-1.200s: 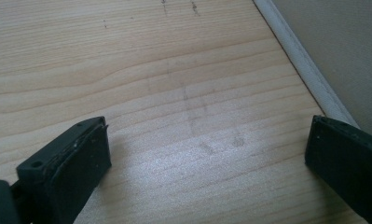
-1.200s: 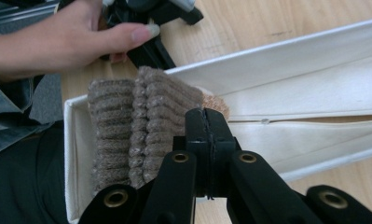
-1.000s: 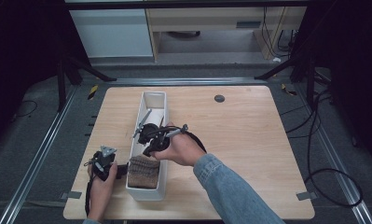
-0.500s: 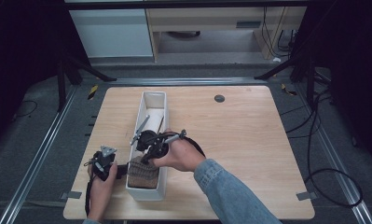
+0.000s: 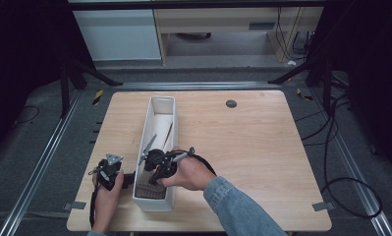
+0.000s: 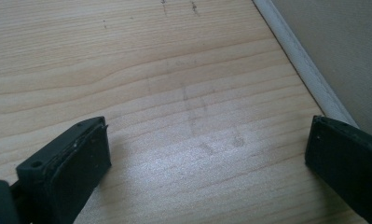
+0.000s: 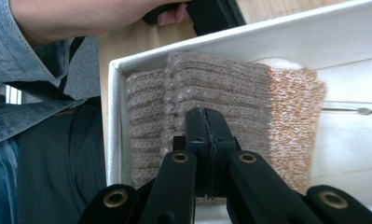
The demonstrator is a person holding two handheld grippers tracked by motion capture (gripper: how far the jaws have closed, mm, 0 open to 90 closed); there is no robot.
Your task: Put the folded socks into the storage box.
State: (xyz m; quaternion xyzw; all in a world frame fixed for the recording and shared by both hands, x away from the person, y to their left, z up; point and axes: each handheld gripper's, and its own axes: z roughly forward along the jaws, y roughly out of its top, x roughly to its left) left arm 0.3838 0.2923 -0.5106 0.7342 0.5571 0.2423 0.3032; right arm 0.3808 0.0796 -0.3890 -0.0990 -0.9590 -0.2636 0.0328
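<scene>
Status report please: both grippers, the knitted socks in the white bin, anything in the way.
Left gripper open beside white bin. Right gripper shut over folded knitted socks. Nothing in the way.

Folded brown ribbed knit cloth (image 7: 211, 93), standing on edge at near end of long white bin (image 5: 156, 199); a lighter orange-speckled knit piece (image 7: 293, 121) just beside it, also on edge, both inside the bin.

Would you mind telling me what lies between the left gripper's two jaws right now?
Only bare wooden tabletop, as the left gripper view shows; the white bin's wall runs just beside the far jaw.
</scene>
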